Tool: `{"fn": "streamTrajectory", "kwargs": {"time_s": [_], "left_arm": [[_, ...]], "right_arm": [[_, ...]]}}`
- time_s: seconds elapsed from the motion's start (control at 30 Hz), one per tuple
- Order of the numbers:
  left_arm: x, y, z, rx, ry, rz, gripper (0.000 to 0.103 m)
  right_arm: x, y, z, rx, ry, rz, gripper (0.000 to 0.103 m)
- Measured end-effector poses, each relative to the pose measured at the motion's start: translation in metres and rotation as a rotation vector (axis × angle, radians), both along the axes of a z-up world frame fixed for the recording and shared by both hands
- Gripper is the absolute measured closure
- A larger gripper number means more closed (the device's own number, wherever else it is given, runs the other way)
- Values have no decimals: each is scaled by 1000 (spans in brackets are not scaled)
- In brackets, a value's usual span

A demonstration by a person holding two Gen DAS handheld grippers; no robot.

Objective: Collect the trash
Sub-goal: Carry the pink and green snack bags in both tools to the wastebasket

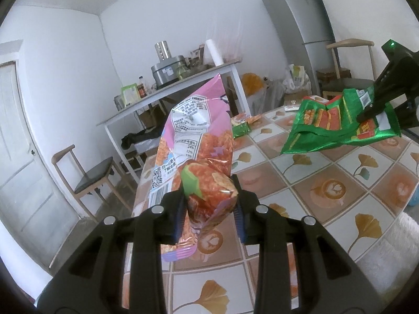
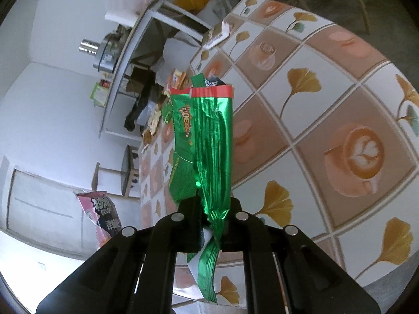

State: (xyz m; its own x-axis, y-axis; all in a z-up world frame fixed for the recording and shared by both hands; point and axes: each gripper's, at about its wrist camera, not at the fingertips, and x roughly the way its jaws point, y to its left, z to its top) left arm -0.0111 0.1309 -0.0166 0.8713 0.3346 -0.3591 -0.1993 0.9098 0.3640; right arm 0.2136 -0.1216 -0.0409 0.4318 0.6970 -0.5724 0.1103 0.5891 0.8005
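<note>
Both claws were loaded when you reached this point: your left claw [image 1: 210, 206] was clamped on a pink snack bag [image 1: 193, 141], its blue-edged pads pressing the bag's bunched orange lower end, and your right claw [image 2: 213, 225] was pinched tight on a green wrapper [image 2: 207, 141]. Both pieces hung in the air above the table [image 1: 327, 183], so two items looked collected but not yet binned; no bin showed clearly in either view. More remained for you: a small green packet [image 1: 241, 128] and some orange and white wrappers [image 1: 252, 119] lay at the far edge, with another flat packet [image 2: 216, 35] near a far corner. The table wore a smooth, glossy cloth of square tiles printed with yellow leaves and coffee cups. The pink bag was tall, puffy and crinkled, printed film with a barcode. The green wrapper was flattened, creased metallic foil, shiny, with a red band across its top.
</note>
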Motion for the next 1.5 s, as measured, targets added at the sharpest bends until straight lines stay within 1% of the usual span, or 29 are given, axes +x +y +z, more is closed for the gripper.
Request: {"fn": "streamTrajectory", "kwargs": {"time_s": [0.33,0.6,0.83,1.03,1.1,1.23,1.37,1.5], "left_arm": [[-4,-21,15,39,-52,-44,74],[-10,-52,32,80,-102,-116,74],[-15,-85,50,113,-158,-190,74],[-16,-123,62,134,-194,-281,74],[-16,-135,67,114,-197,-331,74],[-4,-158,81,64,-193,-439,74],[12,-191,96,-5,-177,-588,74],[36,-227,107,-100,-106,-746,74]], "right_arm": [[-21,-38,5,39,-30,-65,95],[-43,-72,16,84,-65,-129,95],[-73,-122,26,108,-118,-218,95],[-107,-180,31,109,-151,-338,95],[-120,-200,34,107,-163,-386,95],[-161,-251,42,87,-193,-520,95],[-210,-305,49,47,-217,-678,95],[-263,-361,52,19,-229,-865,95]]}}
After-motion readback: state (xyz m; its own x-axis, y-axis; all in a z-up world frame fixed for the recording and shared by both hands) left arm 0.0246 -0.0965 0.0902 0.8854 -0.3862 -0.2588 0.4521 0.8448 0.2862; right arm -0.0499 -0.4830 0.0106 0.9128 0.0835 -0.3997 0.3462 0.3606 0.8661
